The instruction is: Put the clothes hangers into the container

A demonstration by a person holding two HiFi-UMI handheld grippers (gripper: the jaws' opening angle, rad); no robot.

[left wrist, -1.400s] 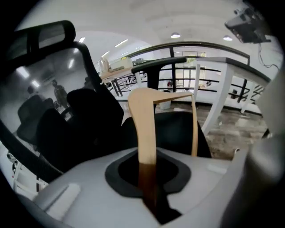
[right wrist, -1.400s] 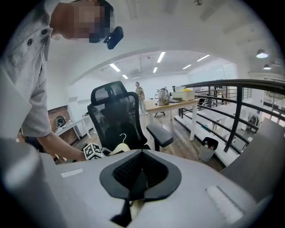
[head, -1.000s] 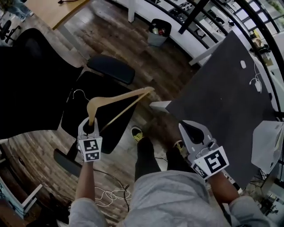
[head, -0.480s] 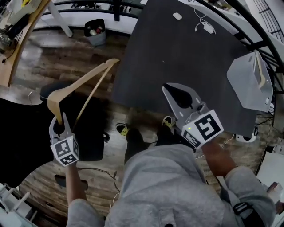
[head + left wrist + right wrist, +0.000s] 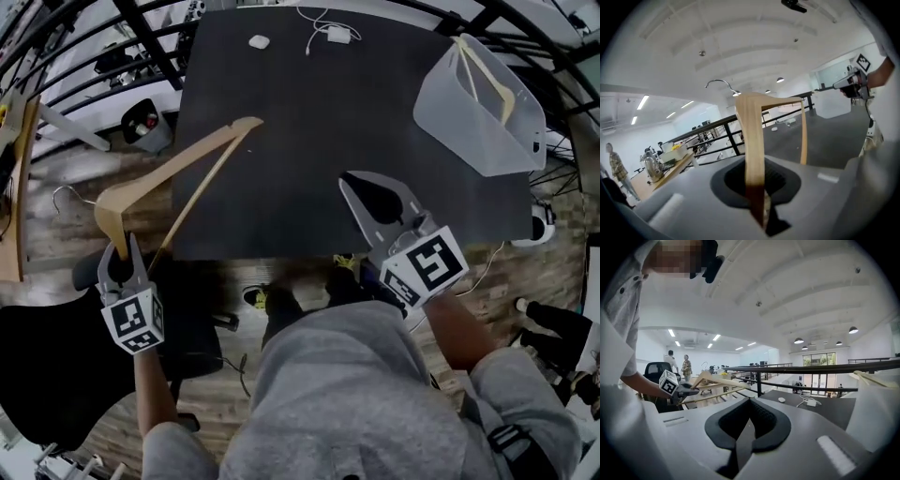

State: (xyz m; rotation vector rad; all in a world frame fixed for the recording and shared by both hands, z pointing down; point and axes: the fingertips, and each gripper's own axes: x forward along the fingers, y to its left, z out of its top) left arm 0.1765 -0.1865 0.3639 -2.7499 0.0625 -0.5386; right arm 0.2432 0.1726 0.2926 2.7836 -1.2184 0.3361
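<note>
Wooden hanger (image 5: 178,173) held at the table's (image 5: 281,112) near edge

Left gripper (image 5: 116,251) clamps one end of it; right gripper (image 5: 364,192) closed, empty; the hanger's long free arm could catch the table edge and twist loose before the far container (image 5: 473,117).

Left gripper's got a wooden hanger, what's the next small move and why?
Probably swing the left gripper right across the table toward the container: the wooden hanger is clamped in it, and the open container sits at the far right corner.
</note>
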